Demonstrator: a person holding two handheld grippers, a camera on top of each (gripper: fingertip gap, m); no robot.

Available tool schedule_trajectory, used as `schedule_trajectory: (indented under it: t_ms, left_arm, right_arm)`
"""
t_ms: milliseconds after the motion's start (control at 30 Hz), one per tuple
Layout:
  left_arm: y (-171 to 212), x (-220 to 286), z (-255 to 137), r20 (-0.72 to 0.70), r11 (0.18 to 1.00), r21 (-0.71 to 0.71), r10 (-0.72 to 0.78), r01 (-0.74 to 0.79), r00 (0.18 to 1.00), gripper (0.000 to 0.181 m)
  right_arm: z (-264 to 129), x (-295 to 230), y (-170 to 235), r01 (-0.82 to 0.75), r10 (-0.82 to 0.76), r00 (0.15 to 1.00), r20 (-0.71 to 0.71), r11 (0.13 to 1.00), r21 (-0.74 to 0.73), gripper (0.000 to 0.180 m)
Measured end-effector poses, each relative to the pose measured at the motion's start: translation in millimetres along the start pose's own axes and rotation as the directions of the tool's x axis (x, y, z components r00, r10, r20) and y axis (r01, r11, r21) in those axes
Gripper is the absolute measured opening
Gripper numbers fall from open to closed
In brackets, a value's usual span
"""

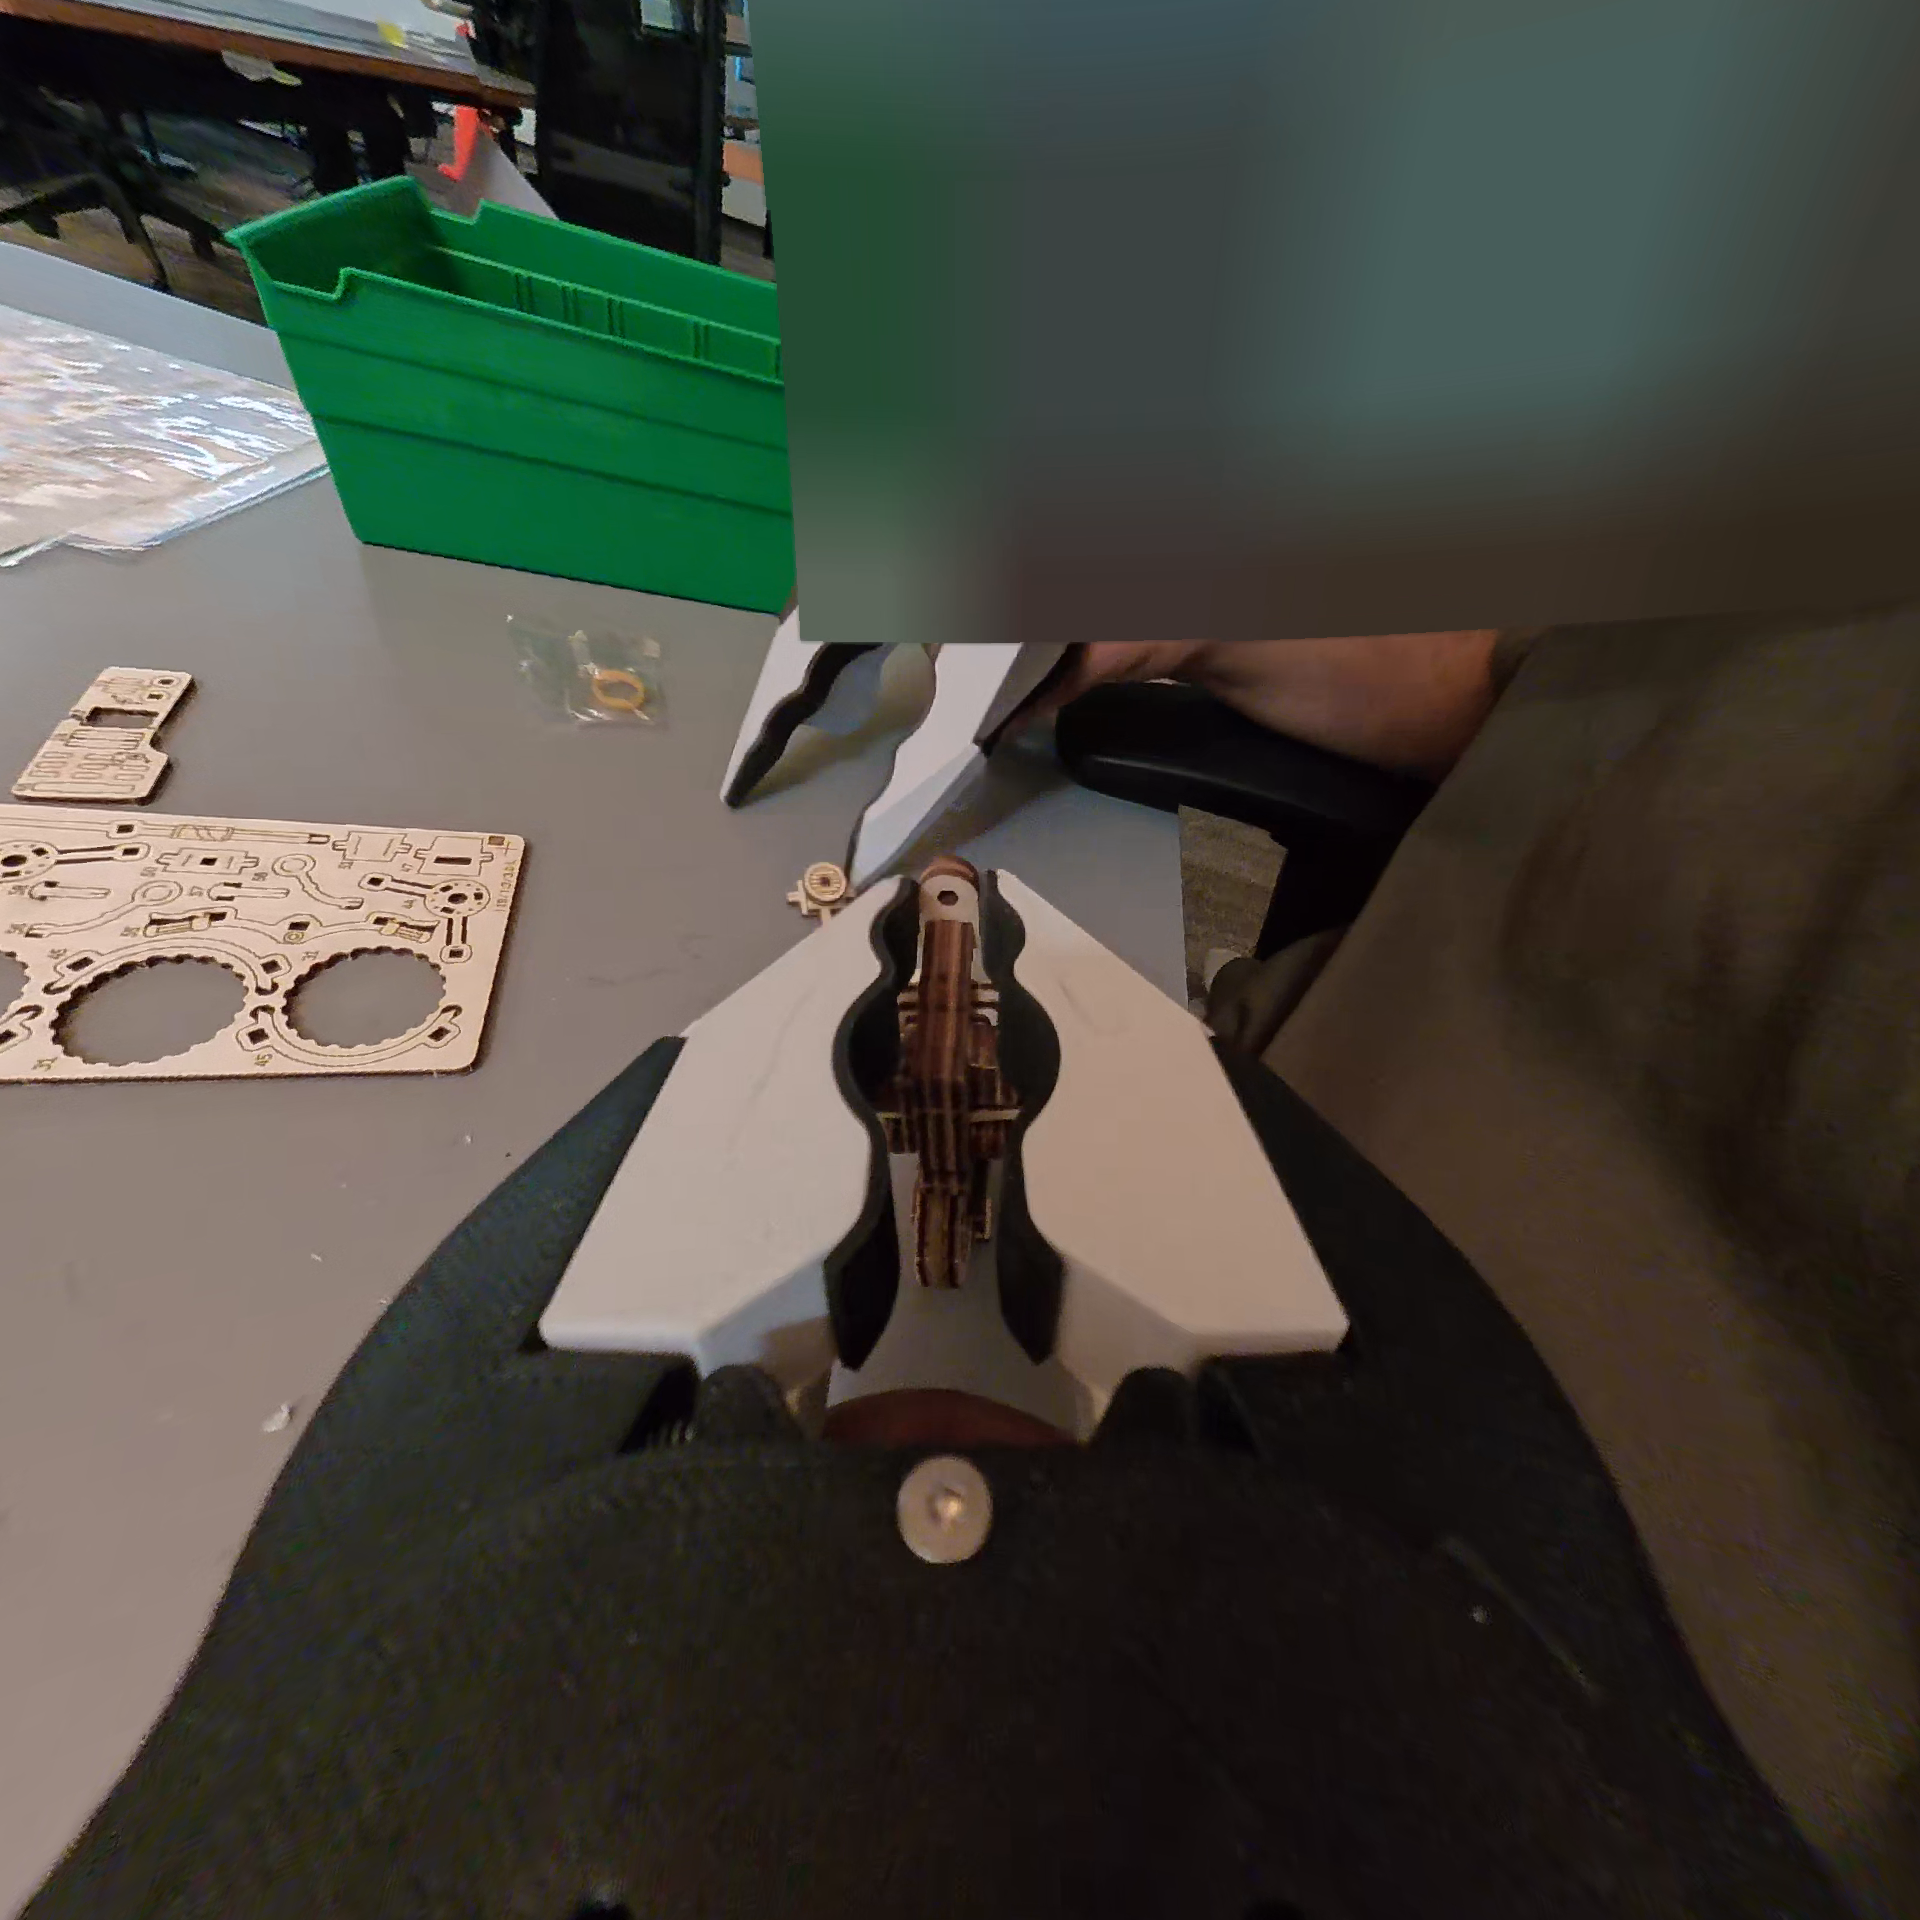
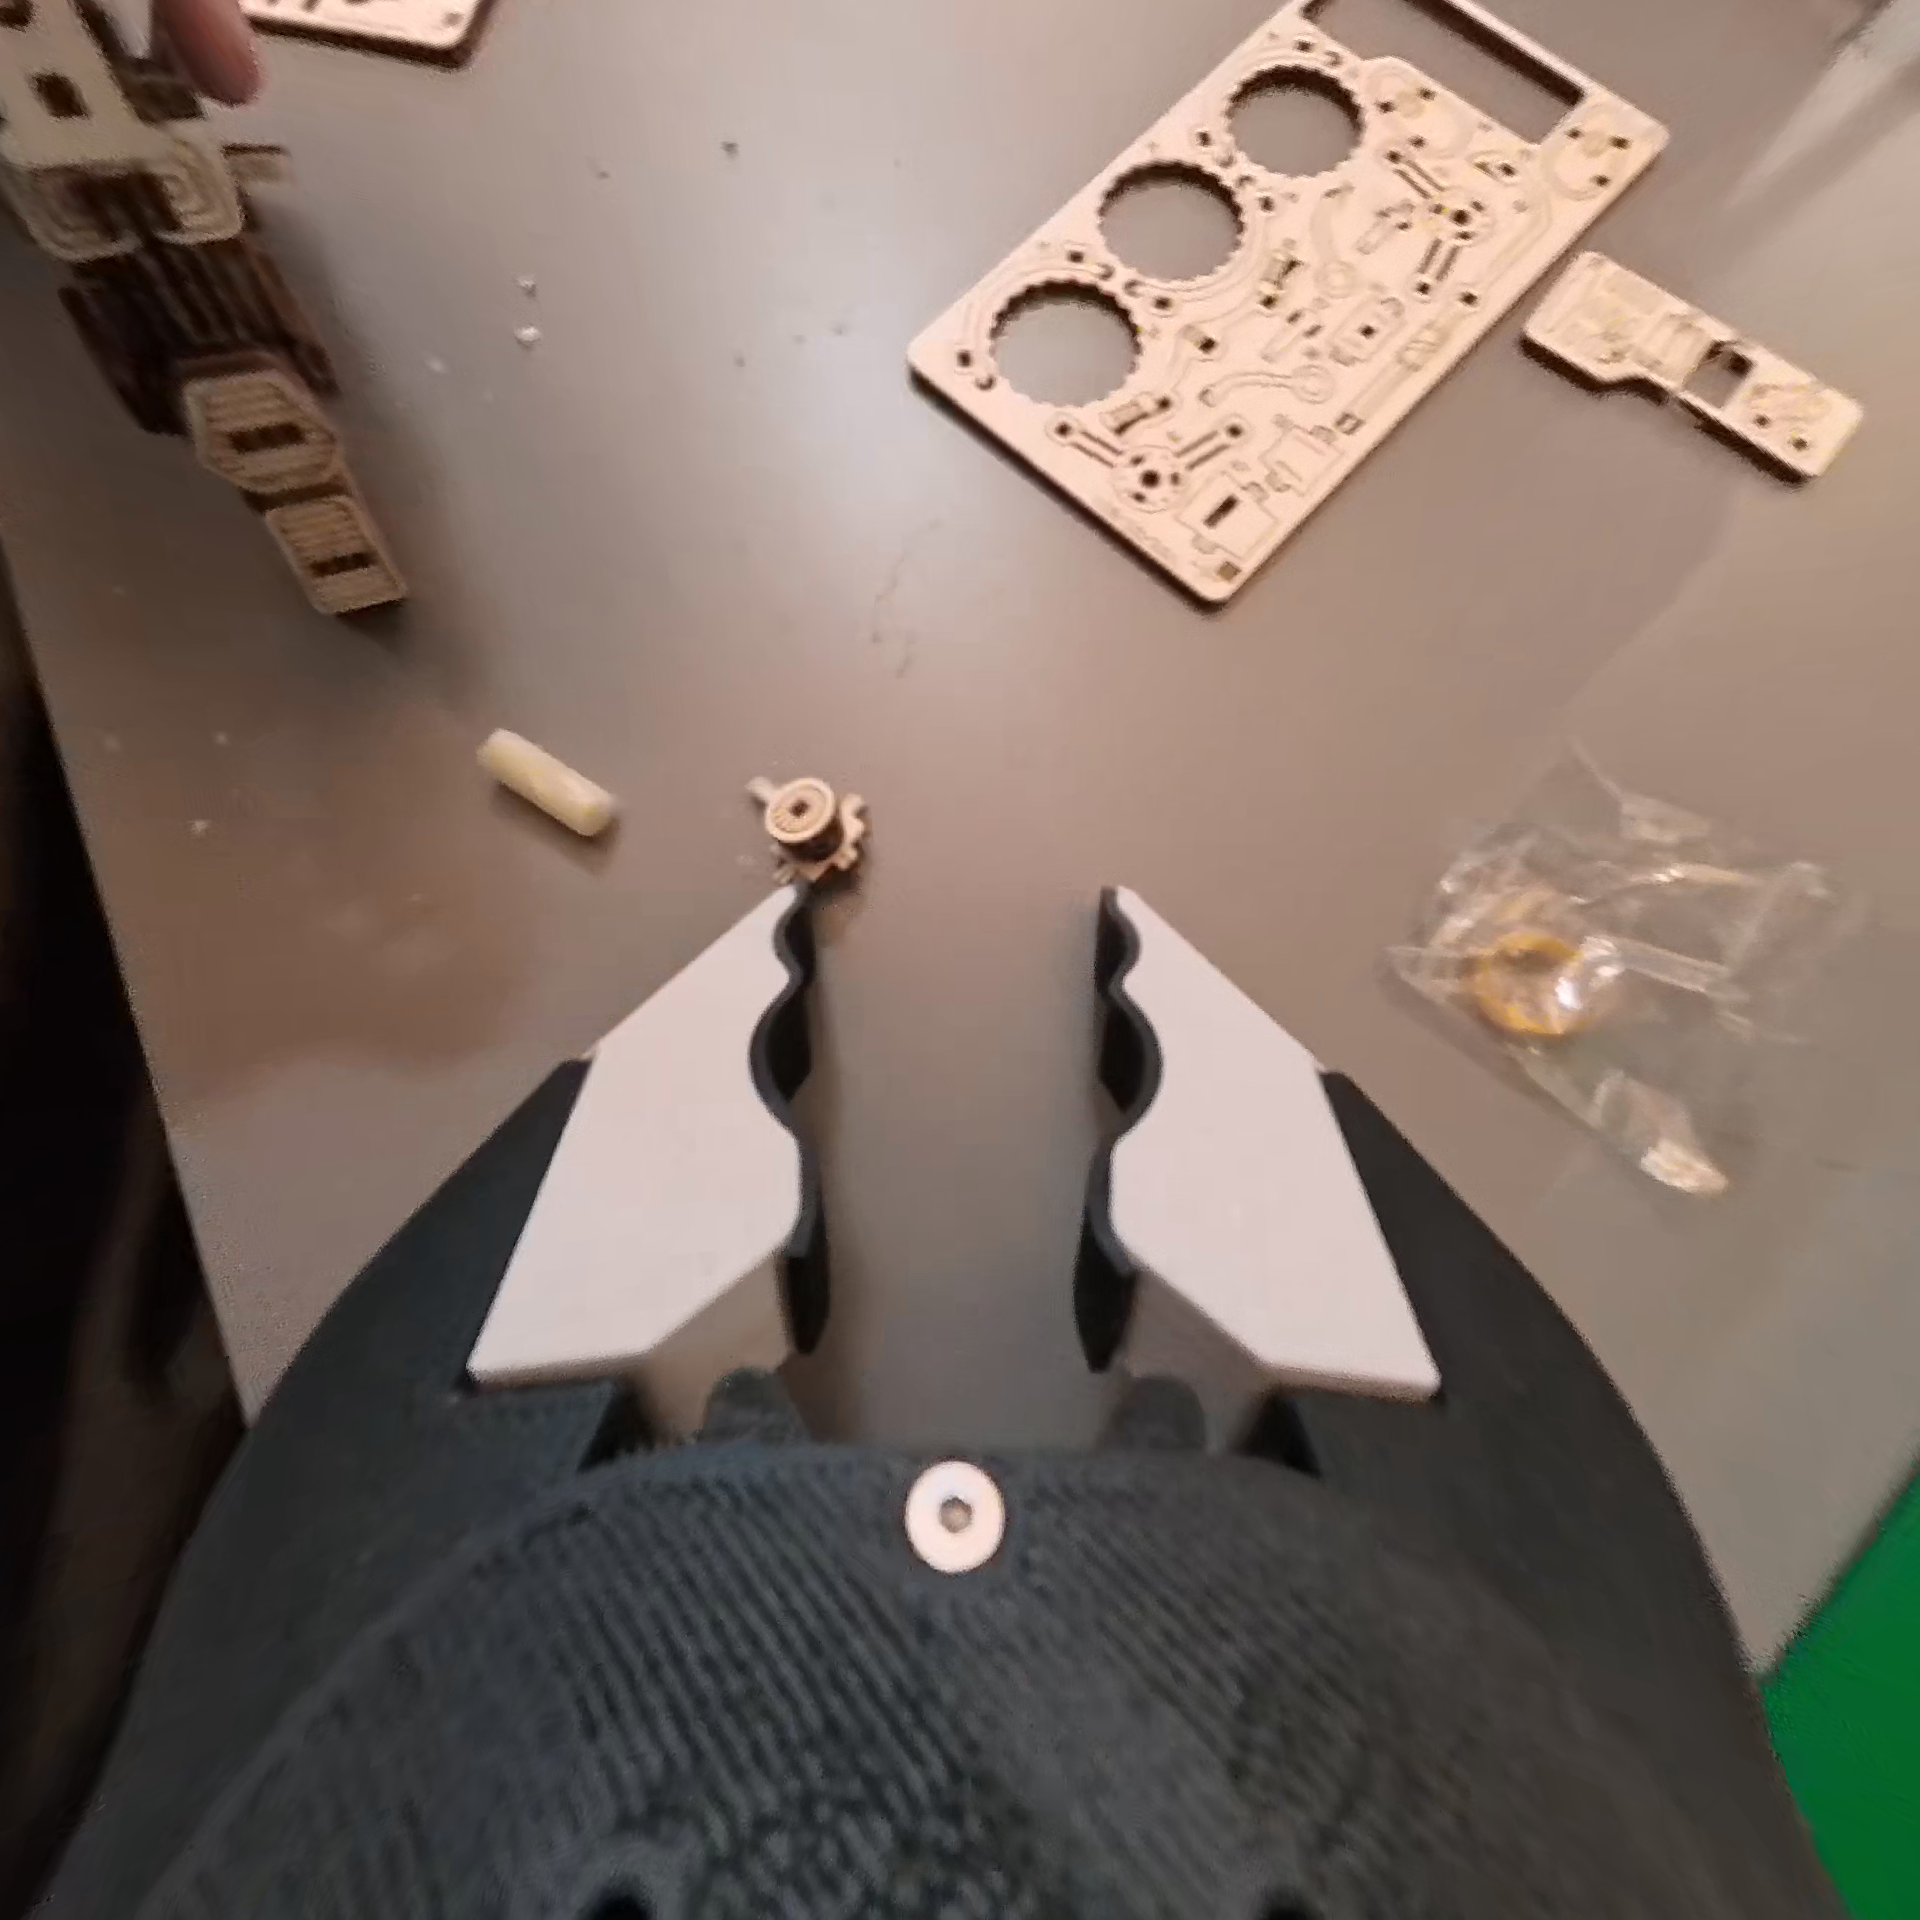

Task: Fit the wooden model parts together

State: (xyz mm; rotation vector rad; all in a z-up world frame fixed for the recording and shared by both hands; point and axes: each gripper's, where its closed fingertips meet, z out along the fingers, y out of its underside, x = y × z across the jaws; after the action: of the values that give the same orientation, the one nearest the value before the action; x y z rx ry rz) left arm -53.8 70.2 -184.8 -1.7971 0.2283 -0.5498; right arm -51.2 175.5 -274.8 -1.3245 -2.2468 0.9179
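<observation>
1. While the left gripper [image 1: 940, 914] is clamping its fingers on a layered wooden assembly [image 1: 948, 1081], we are seeing that piece standing lengthwise between the white pads, its pale tip with a small hole poking out past the fingertips.
2. We are watching the right gripper [image 2: 954, 899] hovering low over the grey surface [image 2: 1039, 675] with its fingers spread wide apart and nothing between them.
3. Just ahead of the right gripper's left fingertip, a small round wooden gear part [image 2: 805, 826] is lying on the surface; we are finding the same part [image 1: 821, 888] in the left wrist view, just beside the tip of the held assembly.
4. A short cream-coloured cylinder [image 2: 548, 795] is resting to the left of the gear part, near it but apart.
5. At the top left of the right wrist view, we are making out a blurred, larger wooden model section [image 2: 197, 343] with a fingertip at its upper end.
6. Farther out, a punched wooden parts sheet [image 2: 1288, 312] and a smaller sheet fragment [image 2: 1694, 369] are lying flat, close together.
7. A clear plastic bag [image 2: 1590, 966] holding a yellow ring is sitting to the right of the open fingers.
8. A green plastic bin [image 1: 540, 405] is standing at the far side of the surface.
</observation>
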Motion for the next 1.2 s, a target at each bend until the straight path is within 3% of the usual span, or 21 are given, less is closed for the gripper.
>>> schedule_trajectory:
  t_ms: [133,333,433,567,733,767,867,967,1033,1200]
  left_arm:
    - [0,-2,-2,-0.002,1.0,0.012,-0.009,0.009,1.0,0.01]
    - [-1,-4,-3,-0.011,0.999,0.024,-0.028,0.028,1.0,0.01]
    - [0,-3,-2,-0.015,0.999,0.024,-0.023,0.024,1.0,0.01]
    - [0,-2,-4,-0.014,1.0,0.024,-0.015,0.015,1.0,0.01]
    - [0,-4,-5,-0.019,0.999,0.033,-0.023,0.023,1.0,0.01]
    - [0,-4,-5,-0.018,0.999,0.034,-0.024,0.024,1.0,0.01]
    - [0,-4,-4,-0.013,0.999,0.037,-0.021,0.021,1.0,0.01]
    - [0,-2,-3,-0.01,0.999,0.037,-0.007,0.008,1.0,0.01]
    - [0,-1,-2,-0.006,0.999,0.039,0.001,-0.001,1.0,0.01]
    - [0,1,1,0.015,0.999,0.045,0.015,-0.016,1.0,0.01]
  right_arm:
    - [-7,2,-6,-0.056,0.054,0.998,0.039,0.997,0.06,0.045]
    - [-11,-21,-22,0.132,-0.143,0.988,0.065,0.981,0.143,0.045]
    - [-11,-16,-27,0.112,-0.121,0.992,0.046,0.98,0.163,0.061]
    - [-34,3,-59,0.133,-0.098,0.989,-0.114,0.927,0.35,0.051]
    - [-47,17,-69,0.222,-0.101,0.948,-0.302,0.889,0.4,0.059]
    - [-46,20,-69,0.248,-0.109,0.933,-0.344,0.885,0.393,0.061]
    - [-48,39,-72,0.282,-0.045,0.856,-0.515,0.876,0.392,0.093]
    - [-46,51,-66,0.389,-0.145,0.726,-0.672,0.893,0.228,0.075]
    - [-49,50,-65,0.427,-0.188,0.661,-0.727,0.89,0.158,0.053]
    - [-33,37,-47,0.295,-0.144,0.755,-0.639,0.946,0.135,0.051]
